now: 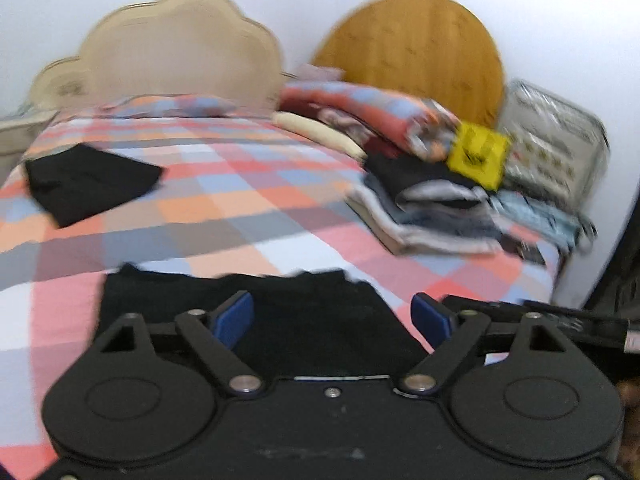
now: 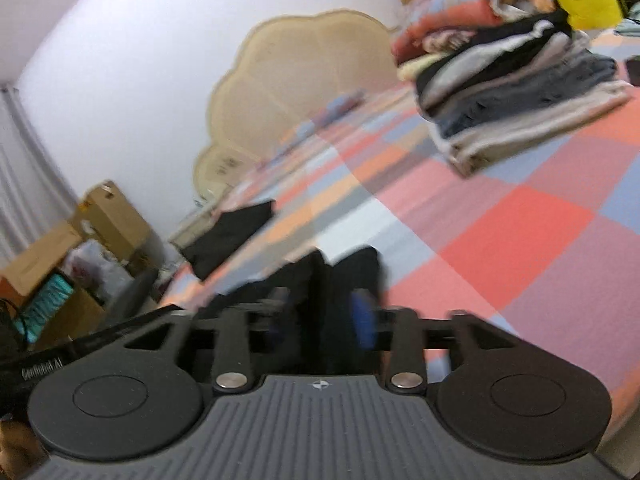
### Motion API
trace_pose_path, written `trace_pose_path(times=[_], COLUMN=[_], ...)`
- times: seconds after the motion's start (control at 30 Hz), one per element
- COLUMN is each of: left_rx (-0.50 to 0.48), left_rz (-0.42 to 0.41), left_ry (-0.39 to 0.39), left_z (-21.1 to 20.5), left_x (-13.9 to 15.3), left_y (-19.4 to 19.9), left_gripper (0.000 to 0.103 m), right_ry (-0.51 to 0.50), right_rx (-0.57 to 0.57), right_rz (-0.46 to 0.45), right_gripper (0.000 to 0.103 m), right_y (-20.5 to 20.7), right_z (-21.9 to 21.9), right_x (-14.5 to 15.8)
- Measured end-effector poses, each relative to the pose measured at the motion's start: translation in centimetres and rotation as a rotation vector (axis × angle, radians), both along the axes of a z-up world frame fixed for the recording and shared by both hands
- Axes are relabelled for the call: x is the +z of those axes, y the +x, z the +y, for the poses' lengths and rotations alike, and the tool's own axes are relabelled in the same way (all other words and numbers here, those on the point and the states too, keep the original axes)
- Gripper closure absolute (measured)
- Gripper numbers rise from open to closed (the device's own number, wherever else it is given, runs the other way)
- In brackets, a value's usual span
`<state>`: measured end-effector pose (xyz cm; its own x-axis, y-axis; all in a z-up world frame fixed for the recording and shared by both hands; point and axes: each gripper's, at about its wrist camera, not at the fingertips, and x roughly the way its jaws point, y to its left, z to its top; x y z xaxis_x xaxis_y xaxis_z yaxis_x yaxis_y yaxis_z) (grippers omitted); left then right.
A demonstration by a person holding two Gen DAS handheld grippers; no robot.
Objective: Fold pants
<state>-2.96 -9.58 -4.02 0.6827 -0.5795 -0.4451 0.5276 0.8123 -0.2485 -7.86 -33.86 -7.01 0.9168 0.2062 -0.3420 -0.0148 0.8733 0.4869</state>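
Black pants (image 1: 288, 304) lie flat on the checked bedcover (image 1: 240, 204) at its near edge. My left gripper (image 1: 332, 318) hovers just over them, its blue pads (image 1: 234, 320) spread wide with nothing pressed between them. In the right wrist view the same pants (image 2: 316, 276) show as dark folds in front of my right gripper (image 2: 322, 322). That view is blurred; its blue pads (image 2: 362, 324) stand apart, with black cloth seen in the gap but not pinched. A black part of the other tool (image 1: 552, 318) juts in from the right.
A second folded black garment (image 1: 92, 184) lies far left on the bed. A stack of folded clothes (image 1: 432, 216), a yellow bag (image 1: 478, 156) and rolled bedding sit far right. A headboard (image 1: 176, 52) and a round wooden board (image 1: 416, 52) stand behind. Cardboard boxes (image 2: 108, 220) crowd the floor.
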Motion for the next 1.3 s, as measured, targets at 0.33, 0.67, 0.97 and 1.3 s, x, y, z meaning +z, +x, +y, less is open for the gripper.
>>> trace_pose_path(times=[0.33, 0.67, 0.97, 1.3], left_rx=[0.192, 0.201, 0.188, 0.145], left_rz=[0.171, 0.222, 0.226, 0.242], left_ry=[-0.036, -0.060, -0.023, 0.044], left_z=[7.3, 8.5, 8.1, 8.4], left_x=[-3.3, -5.3, -5.7, -5.4], left_y=[1.6, 3.1, 3.2, -0.2], left_gripper=[0.049, 0.049, 0.049, 0.049], right_ry=[-0.152, -0.092, -0.135, -0.418], right_rx=[0.081, 0.048, 0.033, 0.063], right_rz=[0.144, 0.120, 0.179, 0.020], right_gripper=[0.000, 0.076, 0.052, 0.052], right_y=[5.8, 4.7, 3.9, 2.2], right_z=[5.4, 4.5, 3.7, 7.5], right_x=[-2.4, -1.3, -3.0, -0.3])
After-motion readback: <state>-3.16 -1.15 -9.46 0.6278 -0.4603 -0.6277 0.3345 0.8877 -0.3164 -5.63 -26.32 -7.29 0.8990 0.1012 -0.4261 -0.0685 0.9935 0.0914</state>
